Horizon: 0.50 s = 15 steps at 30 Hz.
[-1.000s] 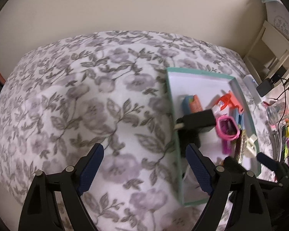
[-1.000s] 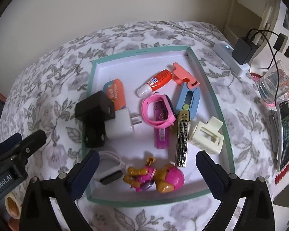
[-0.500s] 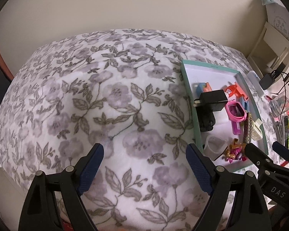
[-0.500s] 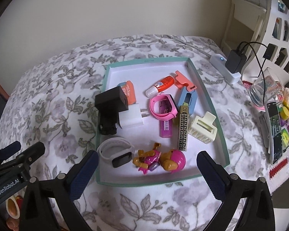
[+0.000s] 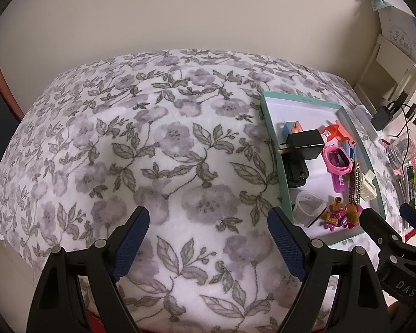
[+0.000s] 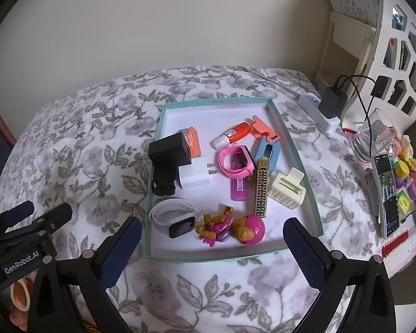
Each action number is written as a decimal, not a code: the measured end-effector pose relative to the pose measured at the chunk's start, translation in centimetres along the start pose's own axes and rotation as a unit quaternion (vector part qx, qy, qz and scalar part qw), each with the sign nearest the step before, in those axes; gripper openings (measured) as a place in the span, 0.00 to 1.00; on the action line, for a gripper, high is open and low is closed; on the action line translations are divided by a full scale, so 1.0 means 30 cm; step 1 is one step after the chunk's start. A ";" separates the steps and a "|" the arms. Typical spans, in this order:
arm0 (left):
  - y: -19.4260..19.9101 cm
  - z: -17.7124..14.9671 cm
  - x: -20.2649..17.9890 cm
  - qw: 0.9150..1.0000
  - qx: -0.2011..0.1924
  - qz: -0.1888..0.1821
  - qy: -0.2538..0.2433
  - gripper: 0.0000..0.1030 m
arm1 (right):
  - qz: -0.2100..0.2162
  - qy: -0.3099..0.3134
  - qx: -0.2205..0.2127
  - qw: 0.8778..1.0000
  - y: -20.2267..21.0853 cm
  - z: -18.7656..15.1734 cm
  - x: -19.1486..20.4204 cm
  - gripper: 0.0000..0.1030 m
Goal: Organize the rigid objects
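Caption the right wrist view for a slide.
Open right gripper above a teal tray of small objects on a floral blanket.

One tray (image 6: 302, 163), about a dozen small things in it

Two chargers, black (image 6: 169, 149) and white (image 6: 192, 174); two watches, pink (image 6: 235, 163) and white (image 6: 172, 216); one hair claw (image 6: 287, 188); one toy figure (image 6: 233, 229); one glue bottle (image 6: 234, 134).

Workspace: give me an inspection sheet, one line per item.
Surface: floral blanket, bare left of the tray.
Job's things: teal tray holding black charger, white plug, pink watch, white watch, cream hair claw, glue bottle, toy dog, patterned gold bar.
Clutter: phone, glass and small coloured bits right of the tray.
Grippers: left gripper and right gripper open, empty.
Cables: black cables from adapter on power strip.
Surroundings: beige wall, white shelf.
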<state>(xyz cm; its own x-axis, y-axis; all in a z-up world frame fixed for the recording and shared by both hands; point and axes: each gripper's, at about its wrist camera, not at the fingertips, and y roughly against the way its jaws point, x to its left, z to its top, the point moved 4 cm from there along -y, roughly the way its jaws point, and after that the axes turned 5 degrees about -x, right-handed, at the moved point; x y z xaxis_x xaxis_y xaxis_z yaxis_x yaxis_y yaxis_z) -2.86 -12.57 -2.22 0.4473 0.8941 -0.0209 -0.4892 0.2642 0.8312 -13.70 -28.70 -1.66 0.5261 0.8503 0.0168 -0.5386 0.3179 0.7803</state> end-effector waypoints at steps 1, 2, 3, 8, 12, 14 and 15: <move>-0.001 0.000 0.001 1.000 0.000 0.001 0.001 0.85 | 0.000 0.000 0.001 1.000 0.000 0.001 0.001 1.00; -0.002 0.000 0.003 1.000 0.001 0.002 0.002 0.85 | 0.002 0.000 0.000 1.000 -0.001 0.001 0.000 1.00; -0.003 0.000 0.003 1.000 0.001 0.003 0.002 0.85 | 0.003 -0.001 0.000 1.000 0.000 0.002 0.000 1.00; -0.006 0.001 0.004 1.000 0.000 0.006 0.002 0.85 | 0.005 -0.001 0.001 1.000 -0.003 0.002 -0.005 1.00; -0.007 0.004 0.003 1.000 -0.003 0.010 -0.002 0.85 | 0.005 -0.001 0.003 1.000 -0.007 0.002 -0.006 1.00; -0.008 0.004 0.004 1.000 -0.003 0.012 -0.003 0.85 | 0.004 -0.001 0.003 1.000 -0.007 0.001 -0.005 1.00; -0.009 0.004 0.004 1.000 -0.003 0.013 -0.003 0.85 | 0.005 -0.001 0.003 1.000 -0.007 0.002 -0.004 1.00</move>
<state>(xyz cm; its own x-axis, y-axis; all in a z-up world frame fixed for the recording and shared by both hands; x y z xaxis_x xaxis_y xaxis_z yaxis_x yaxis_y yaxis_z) -2.56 -12.58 -2.38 0.4388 0.8986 0.0038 -0.5053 0.2433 0.8279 -13.63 -28.90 -1.80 0.5220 0.8526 0.0248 -0.5397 0.3076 0.7837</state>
